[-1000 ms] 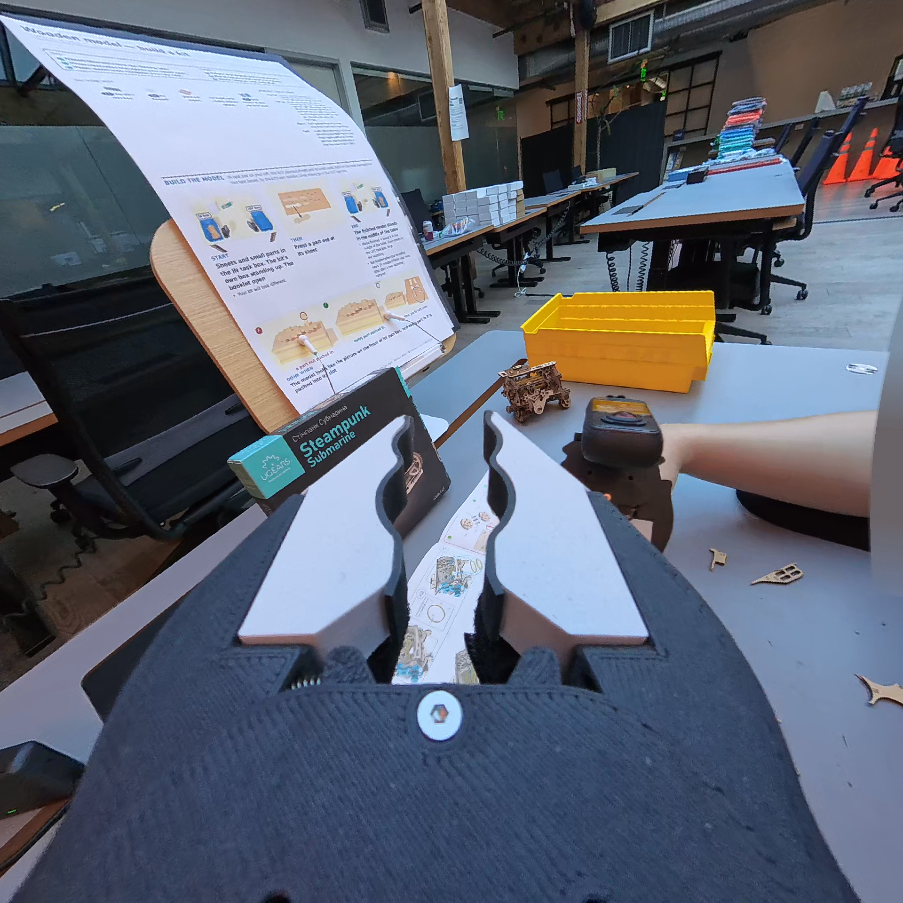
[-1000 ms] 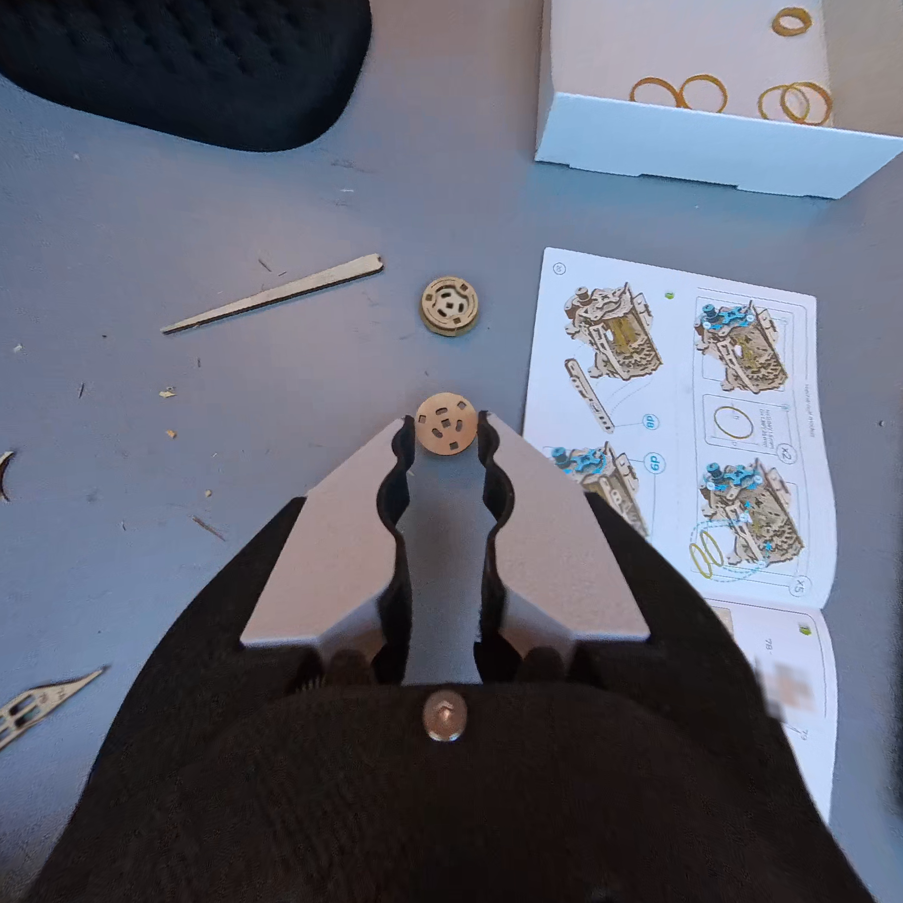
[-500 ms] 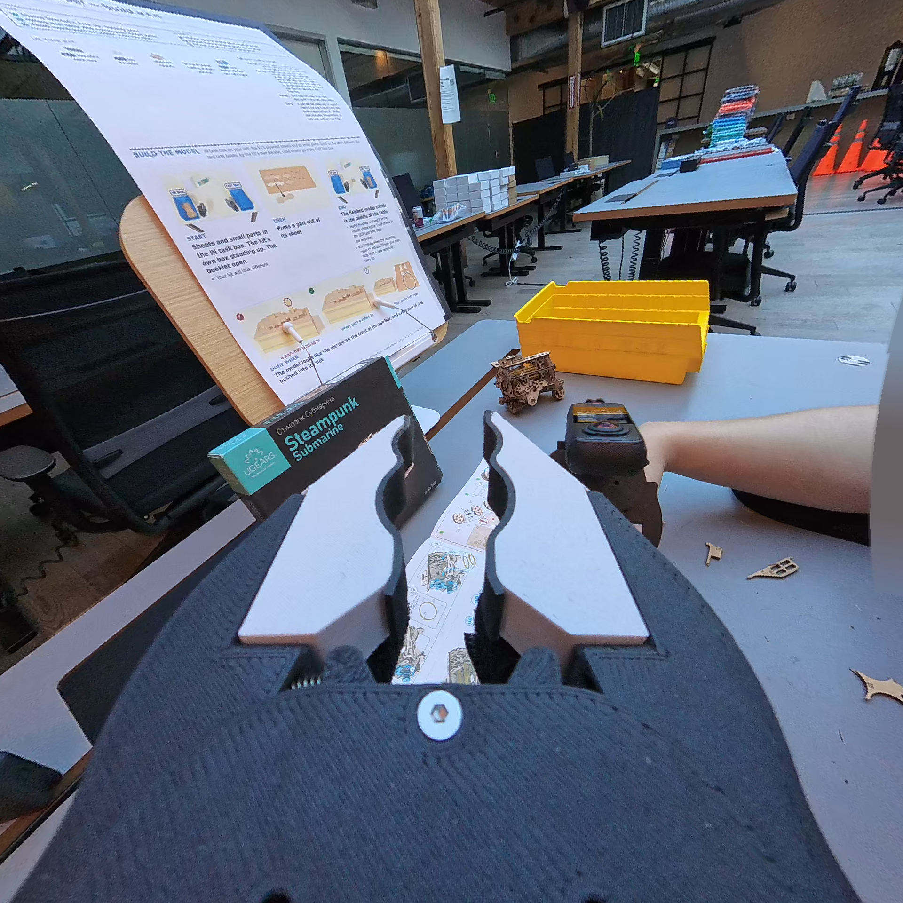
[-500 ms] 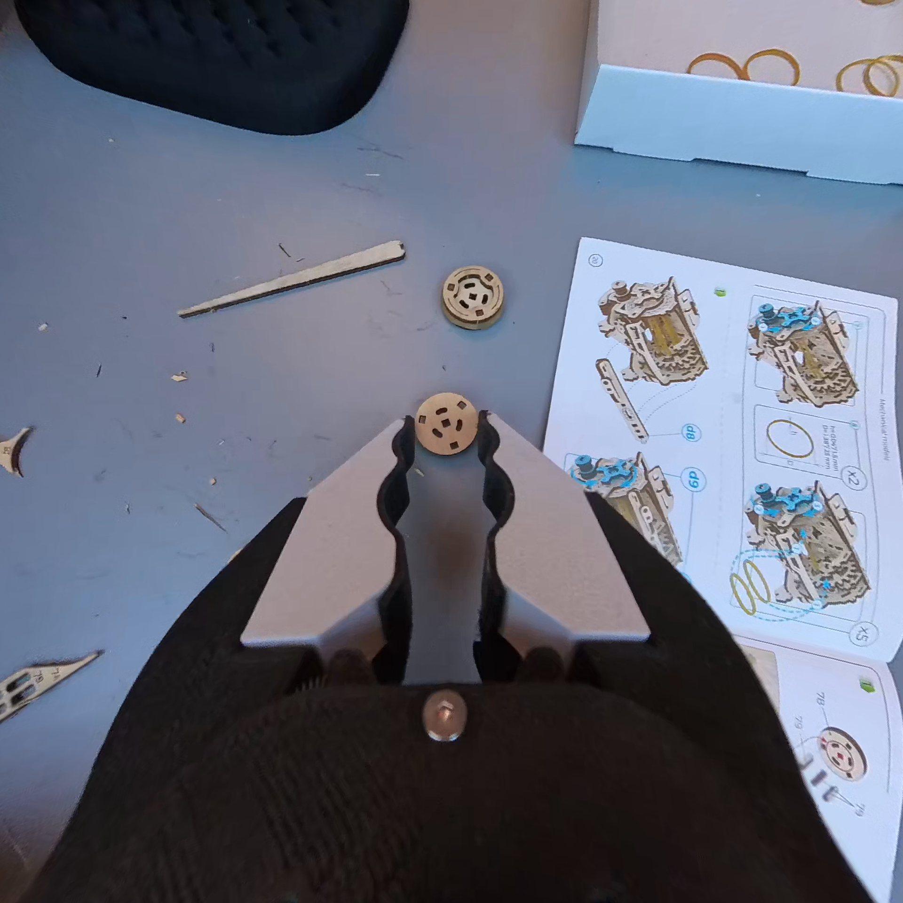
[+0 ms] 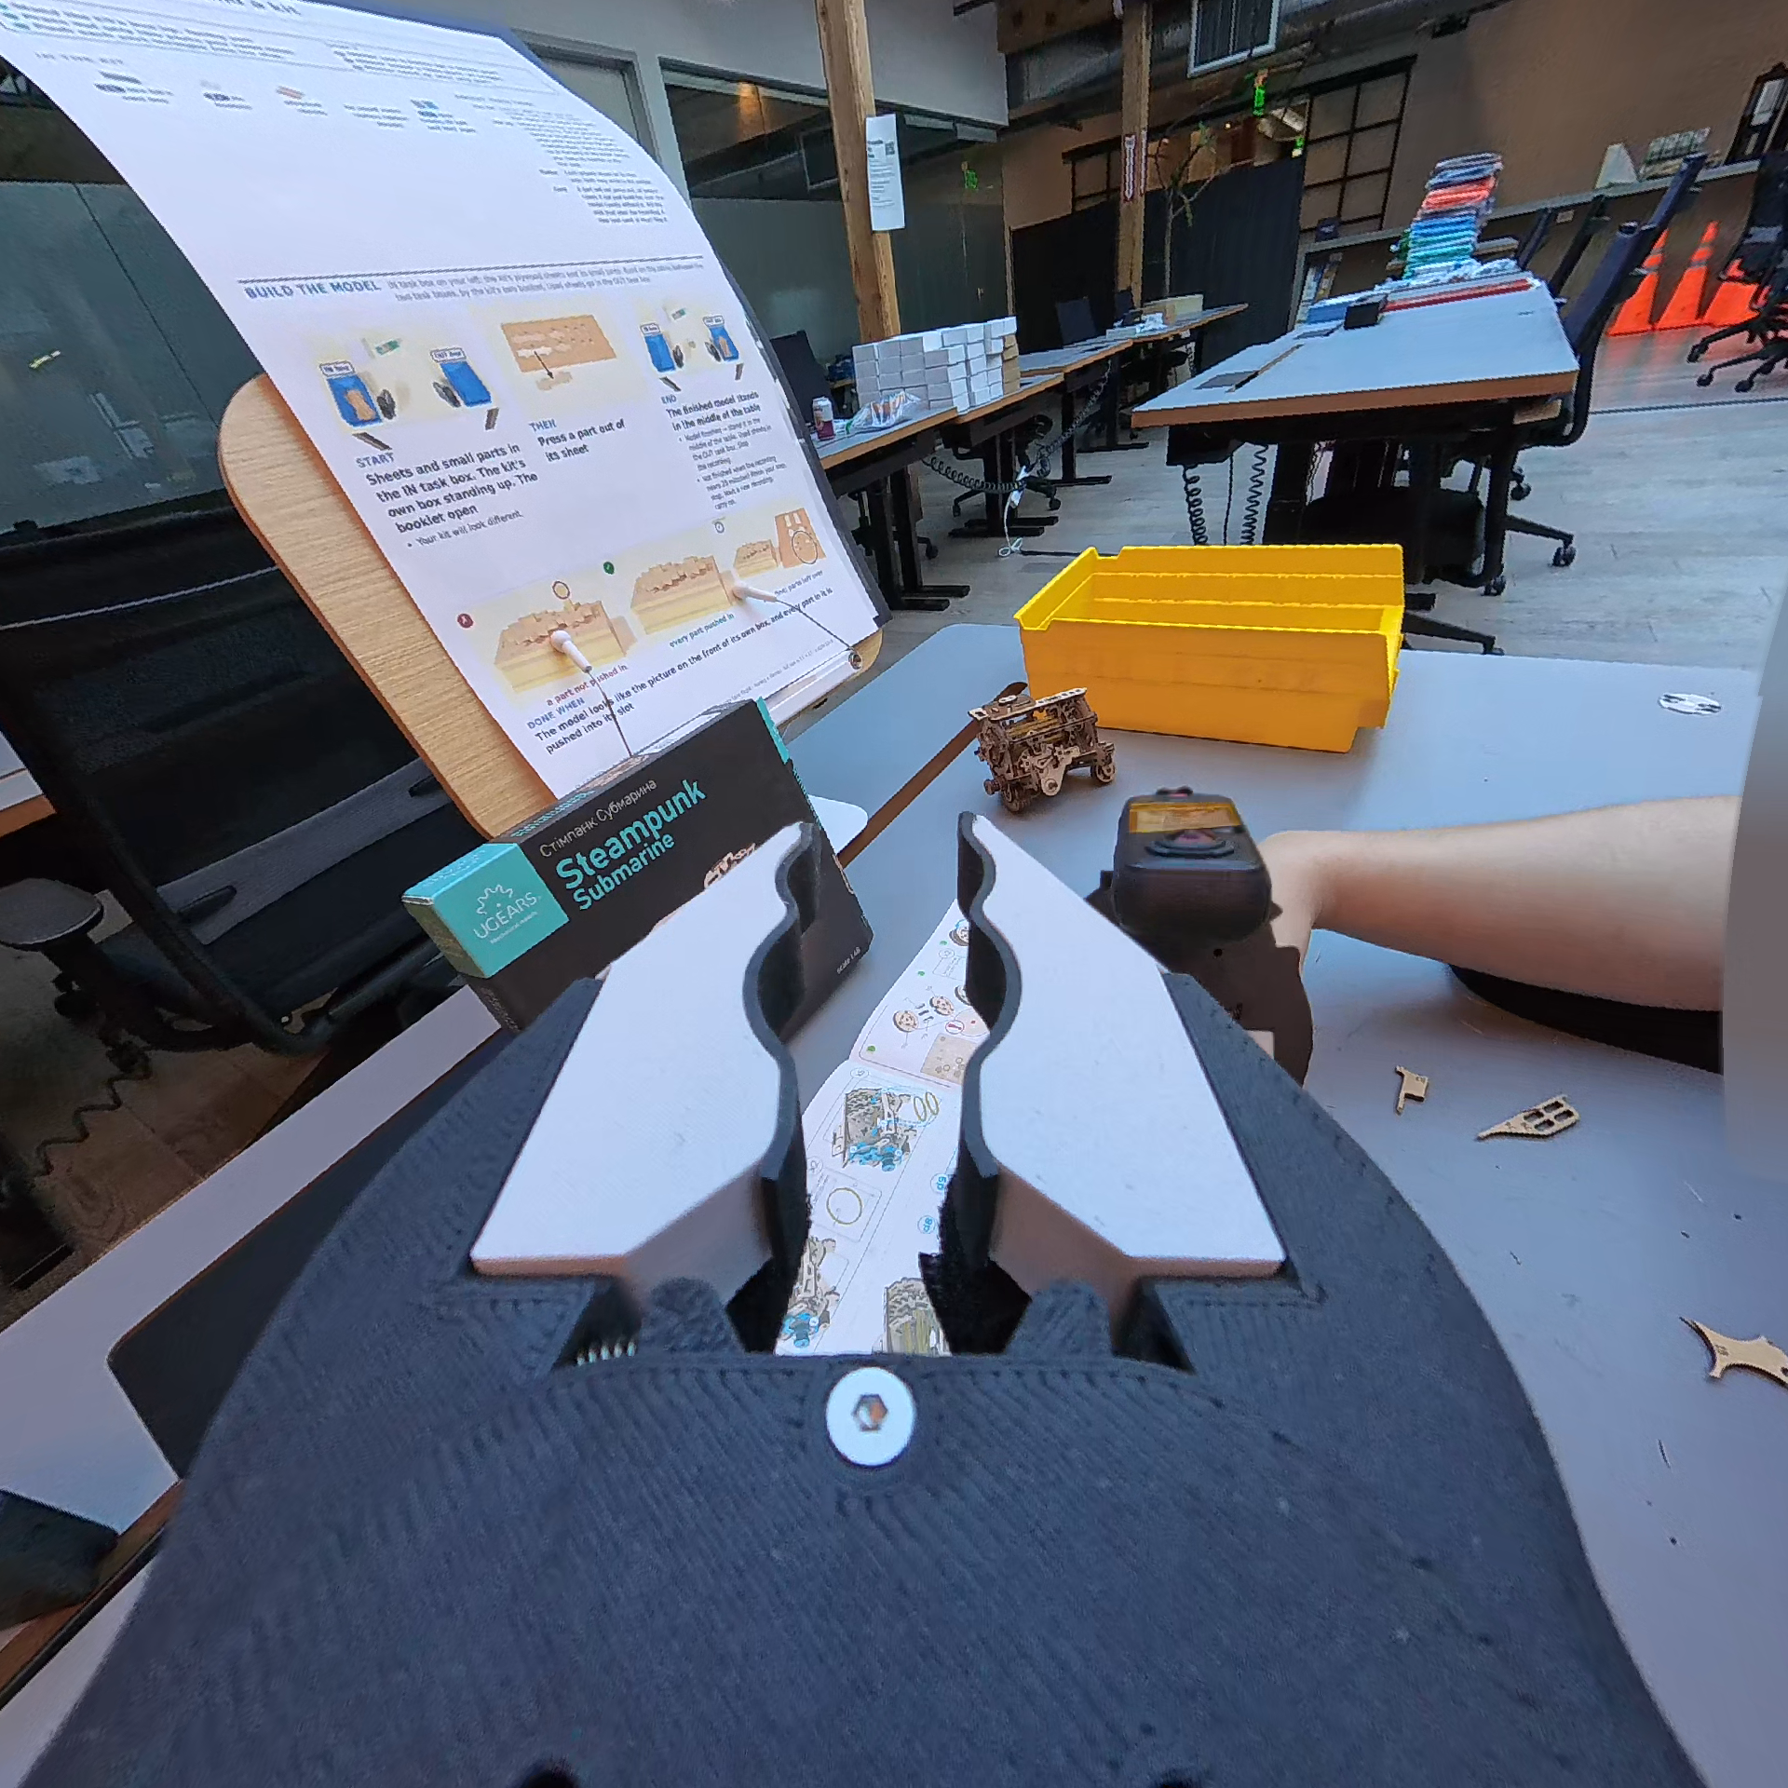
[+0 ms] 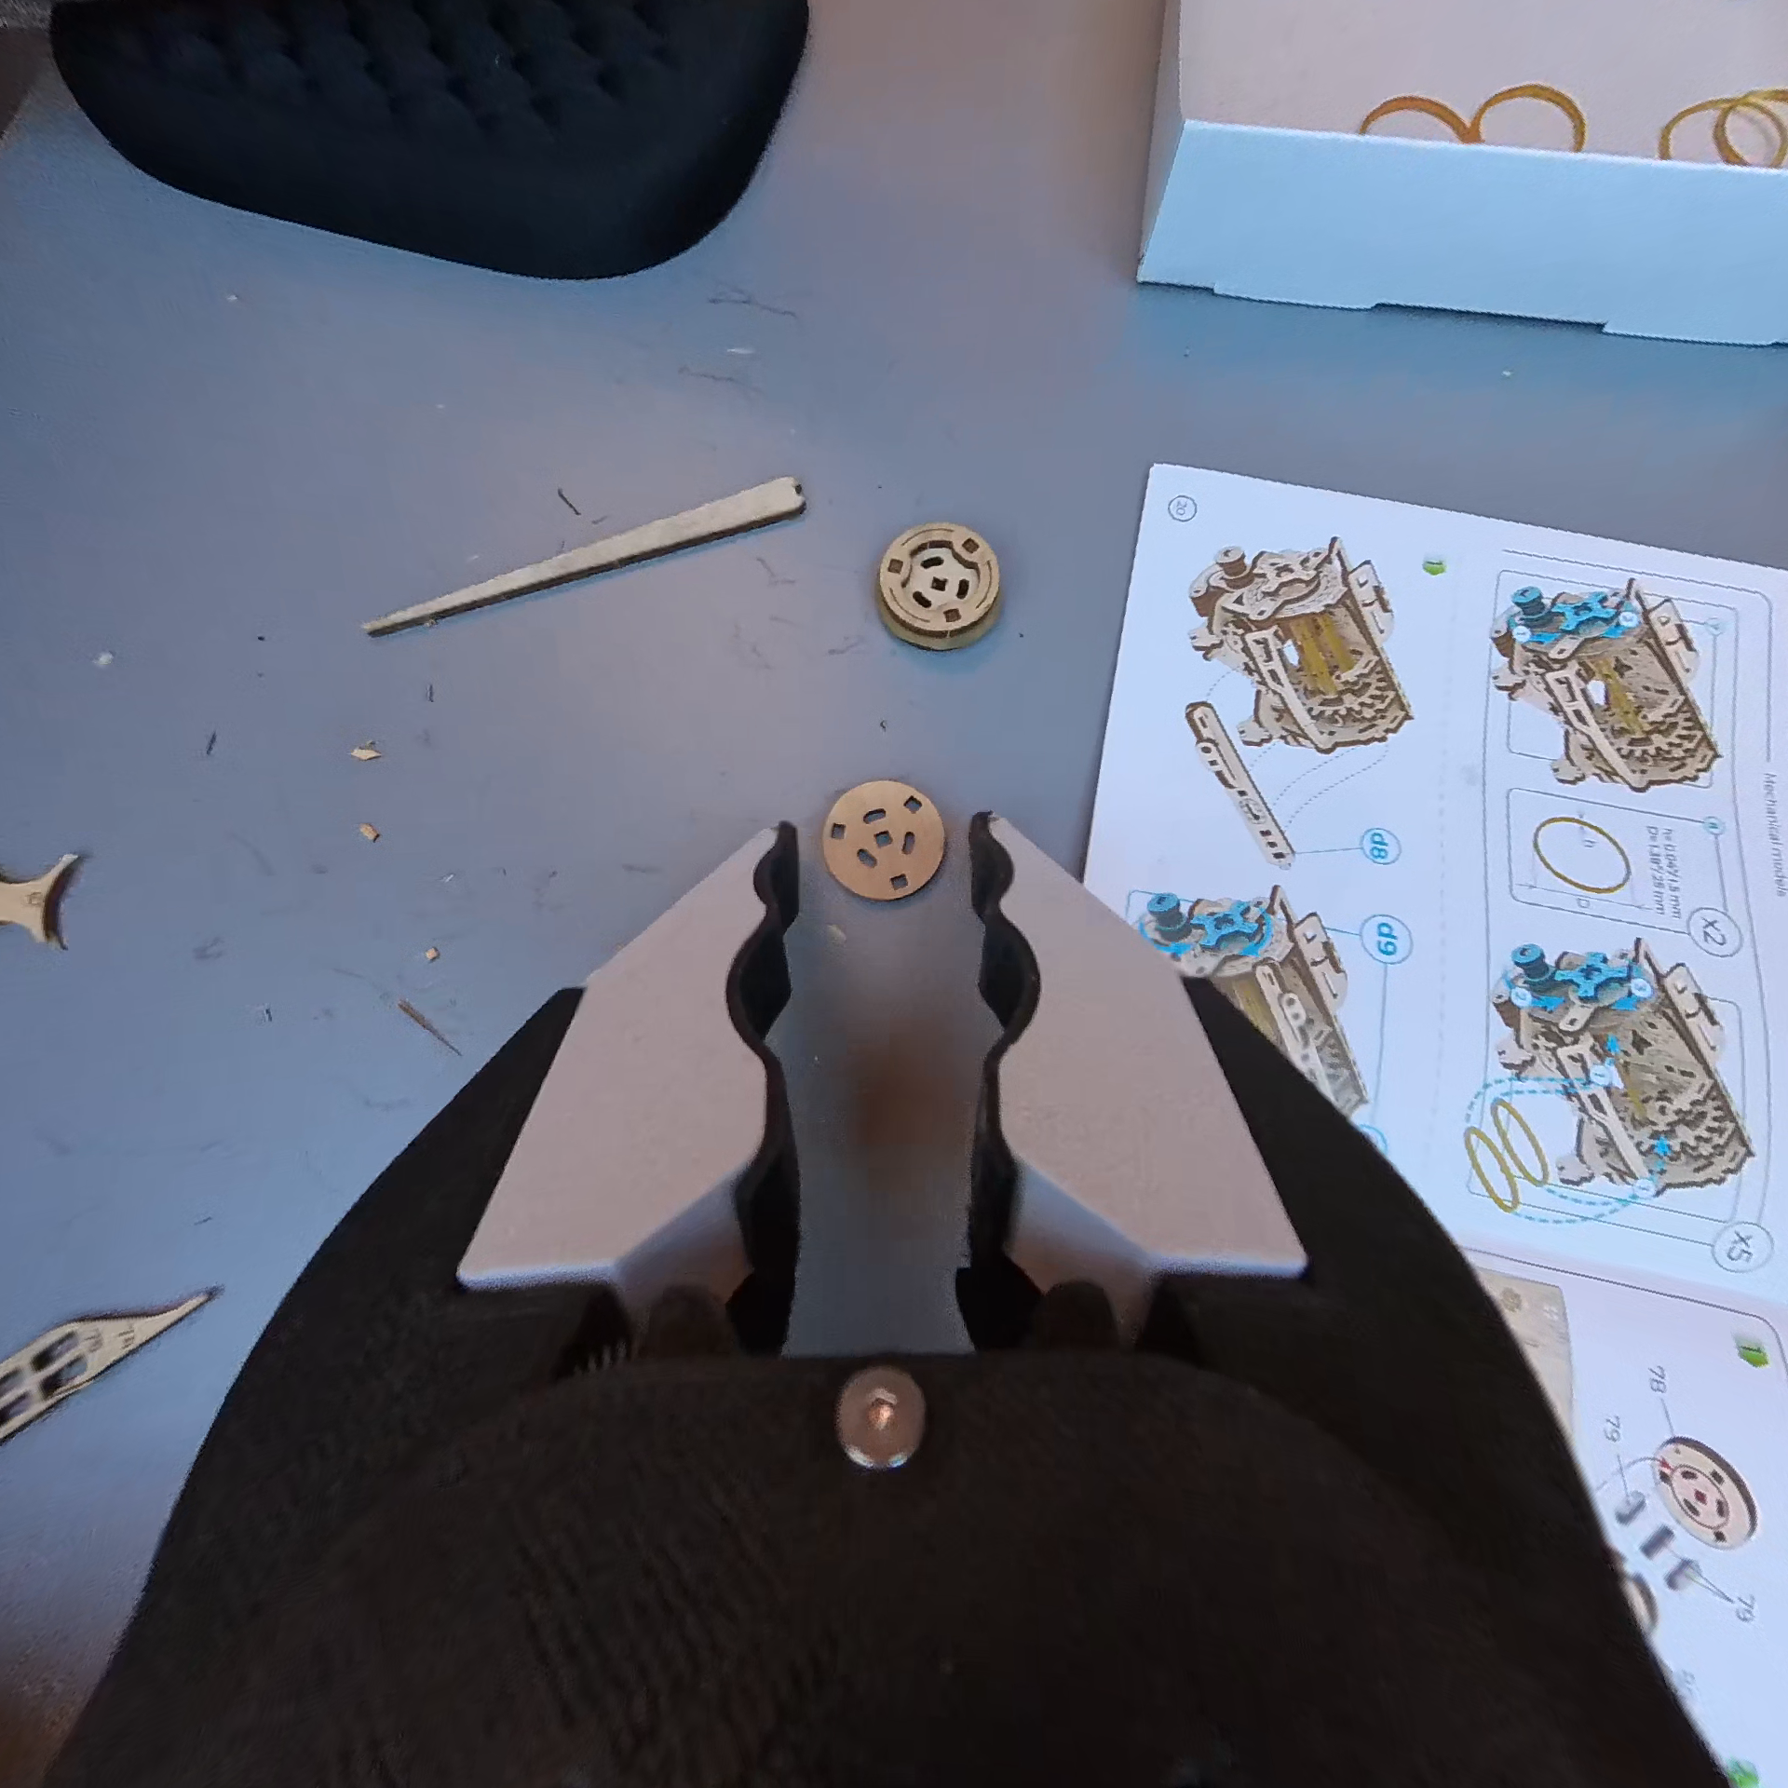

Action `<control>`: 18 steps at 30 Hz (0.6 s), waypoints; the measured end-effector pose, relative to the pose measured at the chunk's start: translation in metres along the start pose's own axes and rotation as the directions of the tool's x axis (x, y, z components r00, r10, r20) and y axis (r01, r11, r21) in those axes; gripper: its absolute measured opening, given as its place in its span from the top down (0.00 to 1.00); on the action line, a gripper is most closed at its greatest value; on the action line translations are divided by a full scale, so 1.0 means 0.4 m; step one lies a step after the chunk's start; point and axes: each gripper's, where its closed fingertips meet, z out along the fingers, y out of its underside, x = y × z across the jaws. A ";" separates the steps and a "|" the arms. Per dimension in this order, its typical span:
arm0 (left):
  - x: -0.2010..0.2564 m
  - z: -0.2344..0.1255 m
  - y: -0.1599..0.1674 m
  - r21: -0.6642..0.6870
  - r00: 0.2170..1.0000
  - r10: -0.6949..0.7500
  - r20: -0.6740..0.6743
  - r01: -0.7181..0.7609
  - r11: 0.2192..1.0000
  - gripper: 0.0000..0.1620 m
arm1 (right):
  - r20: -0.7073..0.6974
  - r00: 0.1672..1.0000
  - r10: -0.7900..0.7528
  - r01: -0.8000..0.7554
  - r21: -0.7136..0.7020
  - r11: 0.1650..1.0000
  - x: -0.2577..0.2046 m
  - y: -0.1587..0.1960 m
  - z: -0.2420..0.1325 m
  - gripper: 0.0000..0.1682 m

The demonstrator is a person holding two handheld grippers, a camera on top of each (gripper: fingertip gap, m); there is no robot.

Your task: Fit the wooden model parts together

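Observation:
A thin wooden disc with small holes (image 6: 882,840) lies on the grey table between the tips of my right gripper (image 6: 882,828), whose jaws stand open with a small gap on each side of the disc. A thicker wooden wheel (image 6: 938,584) lies just beyond it. A tapered wooden stick (image 6: 585,556) lies to the left. My left gripper (image 5: 885,830) is open and empty, held above the open booklet (image 5: 871,1142). A partly built wooden model (image 5: 1040,745) stands farther back, before the yellow bin (image 5: 1209,648).
The booklet (image 6: 1451,871) lies right of the disc. A white box with rubber bands (image 6: 1451,232) is at the back right, a black pad (image 6: 435,126) at the back left. Wood scraps (image 6: 39,900) lie left. The kit box (image 5: 619,871) and instruction stand (image 5: 484,387) are at left. Left tips to right tips: about 25 cm. The thicker wooden wheel (image 6: 938,584) lies some 5 cm from my right tips, 25 cm from my left tips.
My right gripper has opened and let go of the thin disc, which it held between its tips before. The left gripper has shifted only slightly.

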 end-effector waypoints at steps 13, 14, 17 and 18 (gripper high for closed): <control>-0.053 -0.073 -0.045 0.079 0.995 -0.027 0.097 0.019 0.997 0.81 | -0.780 0.610 0.139 0.299 0.390 0.871 0.037 -0.150 -0.740 0.88; -0.060 -0.076 -0.046 0.084 0.994 -0.038 0.106 0.029 0.996 0.80 | -0.818 0.555 0.153 0.316 0.377 0.870 0.033 -0.137 -0.780 0.88; -0.066 -0.079 -0.046 0.096 0.992 -0.070 0.102 0.060 0.994 0.78 | -0.882 0.434 0.180 0.320 0.338 0.885 0.034 -0.093 -0.851 0.89; -0.063 -0.078 -0.047 0.101 0.993 -0.076 0.091 0.067 0.993 0.78 | -0.888 0.420 0.189 0.315 0.338 0.887 0.036 -0.083 -0.858 0.89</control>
